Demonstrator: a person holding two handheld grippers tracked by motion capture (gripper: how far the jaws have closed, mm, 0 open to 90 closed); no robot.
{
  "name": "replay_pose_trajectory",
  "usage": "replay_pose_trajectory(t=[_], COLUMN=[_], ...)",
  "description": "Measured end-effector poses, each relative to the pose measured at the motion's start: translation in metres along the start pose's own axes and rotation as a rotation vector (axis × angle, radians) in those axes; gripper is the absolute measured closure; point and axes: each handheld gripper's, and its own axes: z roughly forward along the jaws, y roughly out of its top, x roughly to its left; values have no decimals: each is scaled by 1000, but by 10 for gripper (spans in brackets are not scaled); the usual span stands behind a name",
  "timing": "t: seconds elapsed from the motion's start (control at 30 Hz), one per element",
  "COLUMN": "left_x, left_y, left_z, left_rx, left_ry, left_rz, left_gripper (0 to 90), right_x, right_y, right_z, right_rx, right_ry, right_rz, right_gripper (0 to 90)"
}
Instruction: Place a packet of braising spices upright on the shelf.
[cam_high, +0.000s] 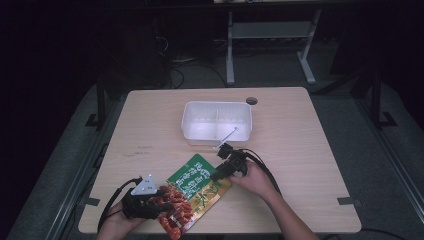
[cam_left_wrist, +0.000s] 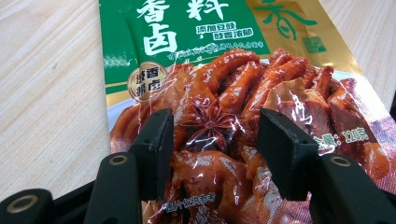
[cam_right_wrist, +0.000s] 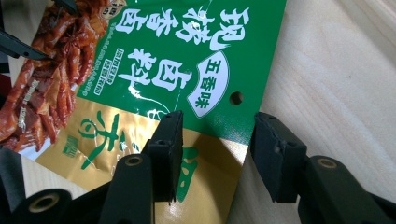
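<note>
A snack packet (cam_high: 197, 187), green and gold with a red food picture, lies flat on the wooden table (cam_high: 310, 165) near its front edge. My left gripper (cam_high: 162, 200) is at the packet's red lower end. In the left gripper view it is open (cam_left_wrist: 215, 126), one jaw on each side of the star anise picture on the packet (cam_left_wrist: 210, 84). My right gripper (cam_high: 218, 175) is at the packet's upper right corner. It stands open (cam_right_wrist: 215, 126) over the gold and green edge of the packet (cam_right_wrist: 154, 70), close to the hang hole (cam_right_wrist: 236, 98).
A white two-compartment plastic container (cam_high: 185, 125) stands mid-table, just beyond the right gripper. A thin pale rod (cam_high: 227, 138) crosses its front rim. A round cable hole (cam_high: 251, 100) is at the table's back. Bare tabletop lies left and right.
</note>
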Motion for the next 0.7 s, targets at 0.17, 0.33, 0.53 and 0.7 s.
replay_pose_trajectory(t=[0.17,0.33,0.53,0.7], left_x=[0,0,-1,-1], left_y=[0,0,0,0], left_z=[0,1,1,1], left_rx=[2,2,0,2], left_ry=[2,6,7,11], left_rz=[1,2,4,4], left_gripper=[456,449,446,439], right_x=[-1,4,3,5], right_y=[0,3,3,6], right_z=[-7,-6,8,12], right_rx=[-37,-36,31,27], right_ry=[66,113,103,127], right_rz=[22,11,12,6], right_gripper=[599,650,686,776])
